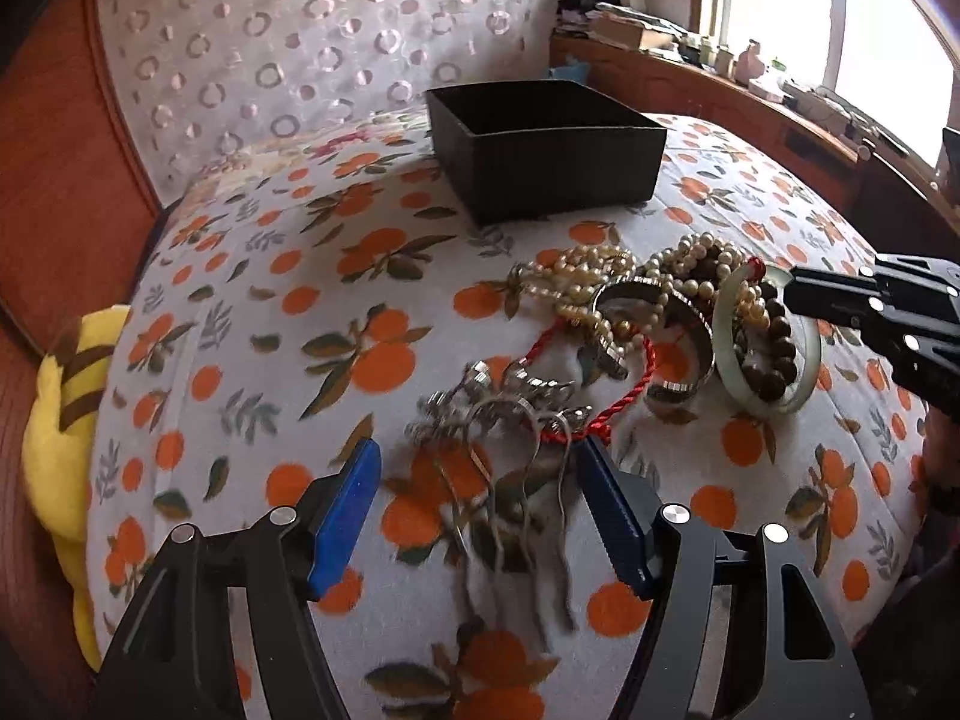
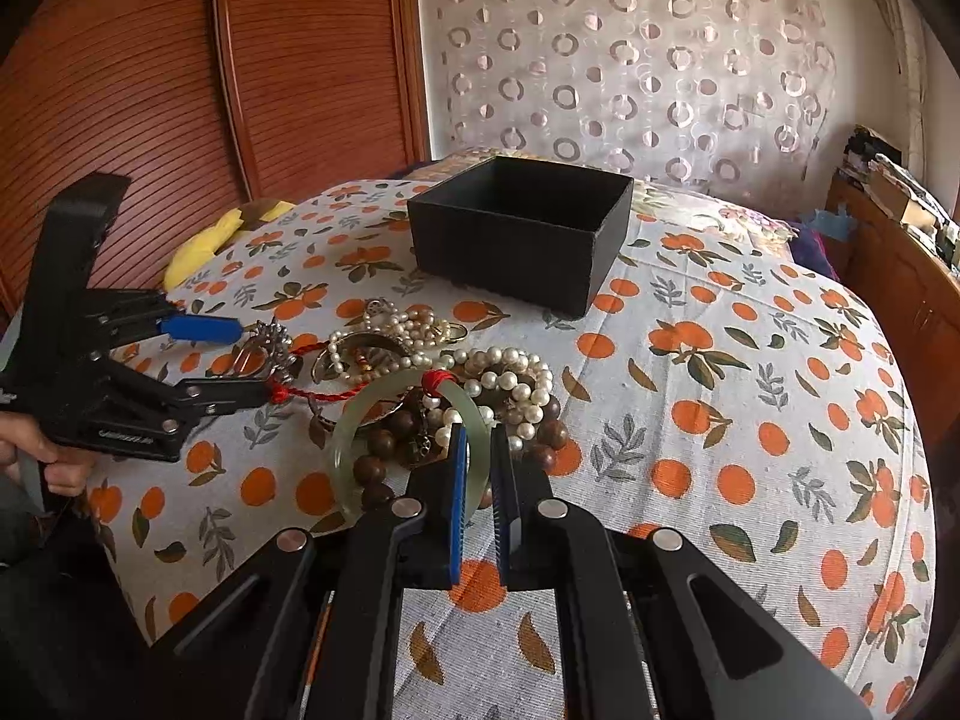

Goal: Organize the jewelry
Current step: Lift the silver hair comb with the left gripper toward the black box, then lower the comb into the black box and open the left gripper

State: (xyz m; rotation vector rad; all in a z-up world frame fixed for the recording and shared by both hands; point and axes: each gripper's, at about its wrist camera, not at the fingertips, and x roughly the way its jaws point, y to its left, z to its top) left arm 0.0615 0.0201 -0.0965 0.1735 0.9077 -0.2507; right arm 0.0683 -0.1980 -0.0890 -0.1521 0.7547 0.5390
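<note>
A jewelry pile lies on an orange-print cloth: pearl strands [image 1: 591,282] [image 2: 510,378], a pale green jade bangle [image 1: 807,372] [image 2: 390,390], dark wooden beads [image 1: 777,354] [image 2: 375,462], a silver bangle [image 1: 684,324], a red cord [image 1: 636,390] [image 2: 312,393] and a silver hairpin piece [image 1: 510,414] [image 2: 270,342]. An open black box [image 1: 546,144] [image 2: 522,228] stands behind the pile. My left gripper [image 1: 480,462] [image 2: 252,360] is open around the silver hairpin piece. My right gripper [image 2: 477,444] [image 1: 798,294] is nearly closed on the jade bangle's rim.
A yellow plush [image 1: 60,420] [image 2: 204,240] lies at the bed's left edge. A wooden wardrobe [image 2: 180,60] and a patterned curtain [image 2: 630,60] stand behind. A cluttered wooden shelf [image 1: 720,78] runs along the right by the window.
</note>
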